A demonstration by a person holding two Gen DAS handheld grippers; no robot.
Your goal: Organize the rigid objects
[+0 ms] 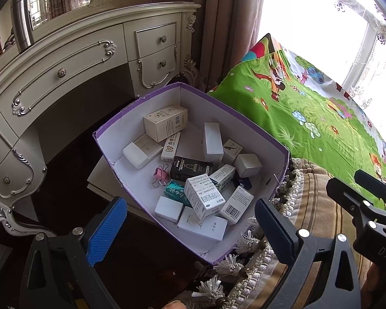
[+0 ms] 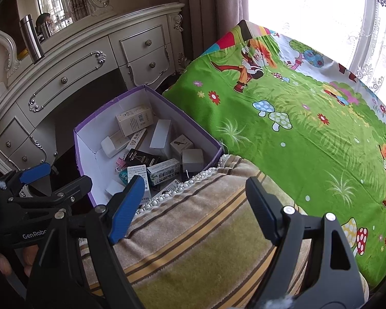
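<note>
The purple-rimmed cardboard box with white inner walls (image 1: 131, 170) sits open-topped beside the bed, its near corner against the tasselled fringe of a striped beige-and-brown blanket (image 2: 193, 234). Its far side faces the cream carved dressing desk with silver-trimmed drawers (image 1: 64, 72); dark floor lies open along its left edge. To the right the green cartoon-print bedsheet (image 2: 308, 134) spreads bare up to the bright window.

Inside the box lies a loose jumble of small cartons: a tall beige one (image 1: 166, 122) at the back, a black one (image 1: 191, 168) in the middle, a white printed medicine carton (image 1: 204, 197) tilted on top near the front, and a pink binder clip (image 1: 160, 175) on the box floor.

The left gripper (image 1: 190, 229) hovers above the near end of the box, its fingers spread wide with nothing between them. The right gripper (image 2: 193, 206) hangs over the striped blanket, fingers parted and empty.
</note>
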